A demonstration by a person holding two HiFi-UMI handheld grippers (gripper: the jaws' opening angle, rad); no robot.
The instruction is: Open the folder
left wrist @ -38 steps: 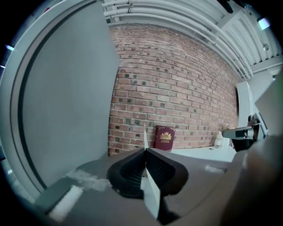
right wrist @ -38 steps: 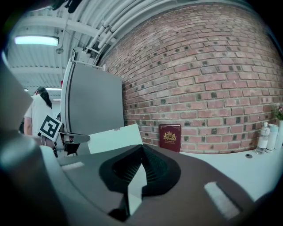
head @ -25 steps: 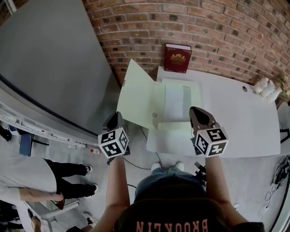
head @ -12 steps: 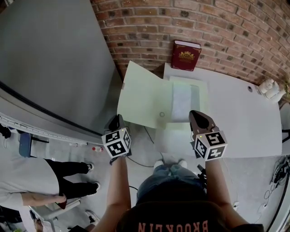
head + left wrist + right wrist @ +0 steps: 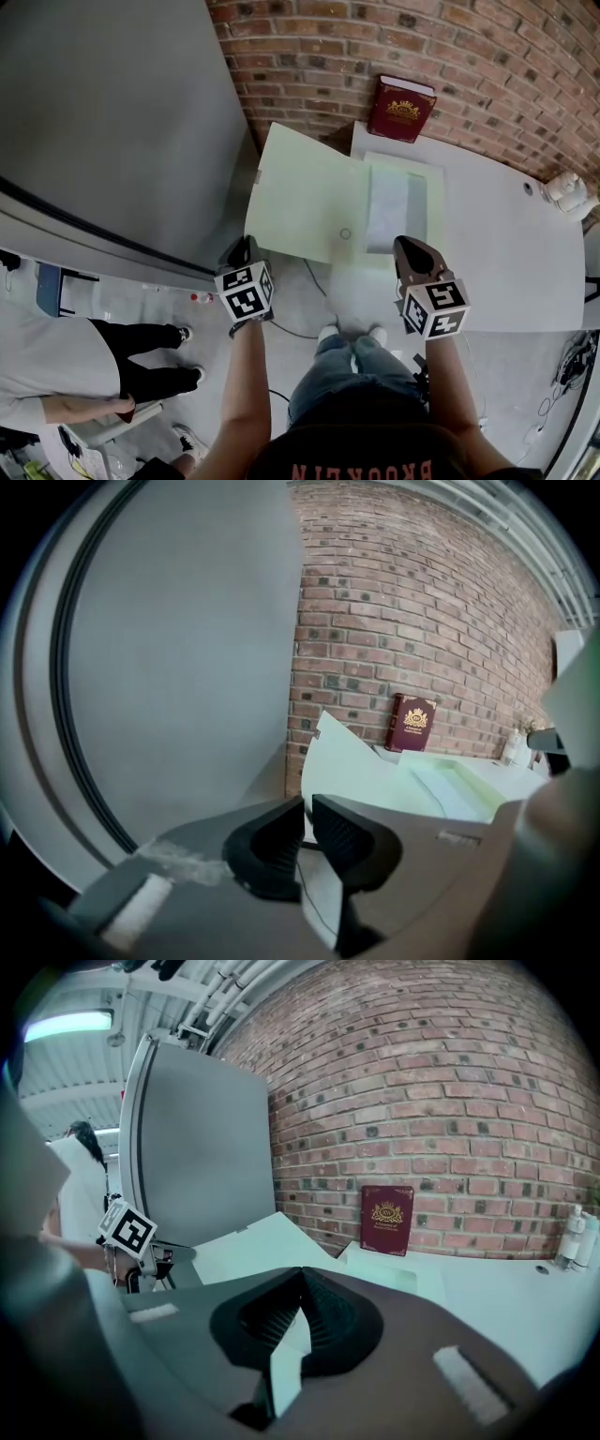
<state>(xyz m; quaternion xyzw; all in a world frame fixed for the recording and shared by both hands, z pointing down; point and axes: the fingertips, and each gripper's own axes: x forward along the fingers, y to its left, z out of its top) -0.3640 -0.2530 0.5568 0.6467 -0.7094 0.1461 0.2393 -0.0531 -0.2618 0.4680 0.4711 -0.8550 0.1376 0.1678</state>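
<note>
The pale green folder [image 5: 309,202] lies open on the white table [image 5: 506,253]. Its left flap juts out past the table's left edge, and a white sheet [image 5: 389,206] lies in its right half. My left gripper [image 5: 242,246] hangs off the table's left corner, short of the flap. Its jaws have just been opening and stand a narrow gap apart [image 5: 307,808] with nothing between them. My right gripper [image 5: 405,246] hovers at the table's near edge, just before the folder. Its tips meet [image 5: 302,1274] on nothing.
A dark red book [image 5: 401,110] leans upright against the brick wall behind the folder. A large grey board [image 5: 103,122] stands to the left. Small white bottles [image 5: 569,192] sit at the table's far right. Another person [image 5: 56,366] stands at the lower left.
Both grippers have sunk and drawn back from the folder toward me. The folder stays open, with its left flap spread out over the table's edge.
</note>
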